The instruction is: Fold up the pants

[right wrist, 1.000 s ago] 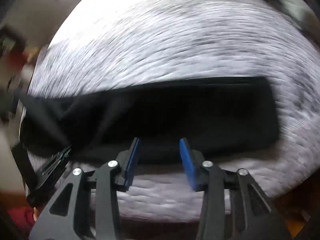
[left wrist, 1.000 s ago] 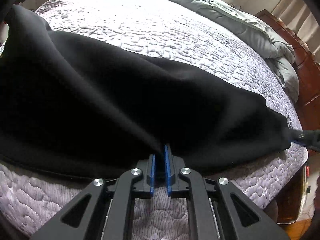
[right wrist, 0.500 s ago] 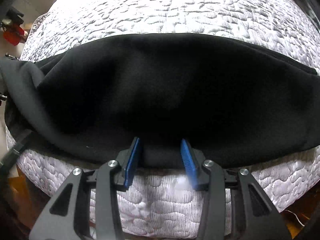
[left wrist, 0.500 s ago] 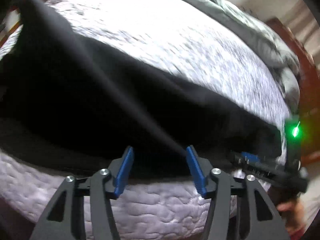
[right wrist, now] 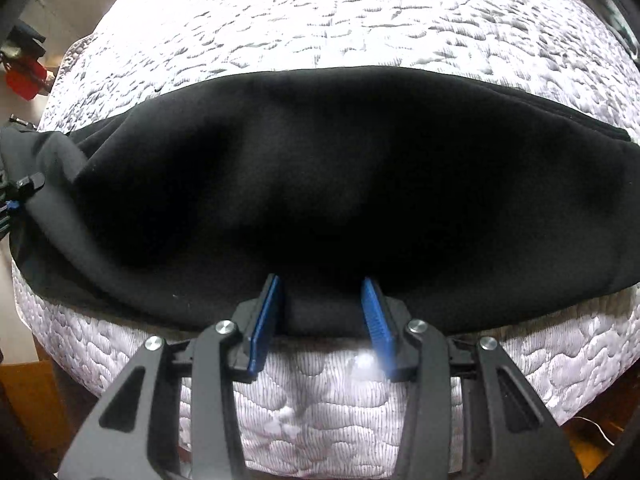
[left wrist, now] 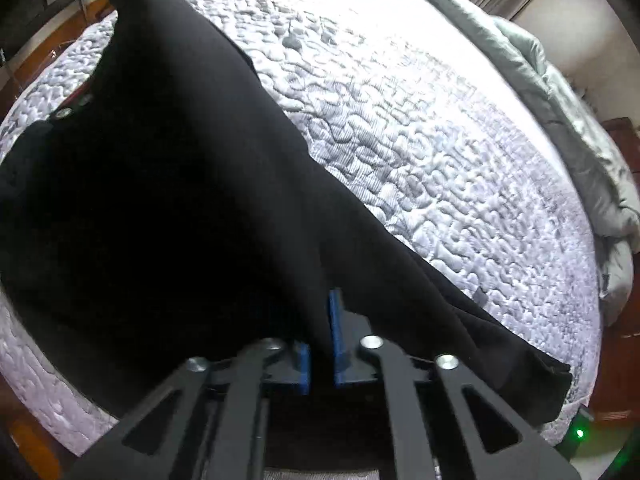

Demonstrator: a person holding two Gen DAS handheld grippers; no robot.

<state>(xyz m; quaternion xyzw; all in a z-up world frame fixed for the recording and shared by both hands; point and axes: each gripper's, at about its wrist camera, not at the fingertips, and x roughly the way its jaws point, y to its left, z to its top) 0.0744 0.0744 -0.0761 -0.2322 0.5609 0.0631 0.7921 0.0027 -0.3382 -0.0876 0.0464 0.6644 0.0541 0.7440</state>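
Note:
Black pants (right wrist: 320, 180) lie stretched across the near edge of a quilted white bed (right wrist: 320, 20). My right gripper (right wrist: 322, 284) points down over their near edge, open, its blue pads (right wrist: 266, 320) standing on either side of the hem without pinching it. In the left wrist view the pants (left wrist: 160, 200) rise in a raised fold toward the camera. My left gripper (left wrist: 320, 316) is shut on that fold, and the cloth drapes over and hides its left finger.
A grey duvet (left wrist: 580, 120) is bunched along the bed's far right side. The quilted mattress cover (left wrist: 400, 120) lies bare beyond the pants. A red object (right wrist: 24, 80) sits off the bed at the left. Wooden floor shows below the mattress edge.
My left gripper let go, opened wide, shifted along the pants and shut again on a fold that now stands lifted. My right gripper came down to the pants' near edge, its jaws unchanged.

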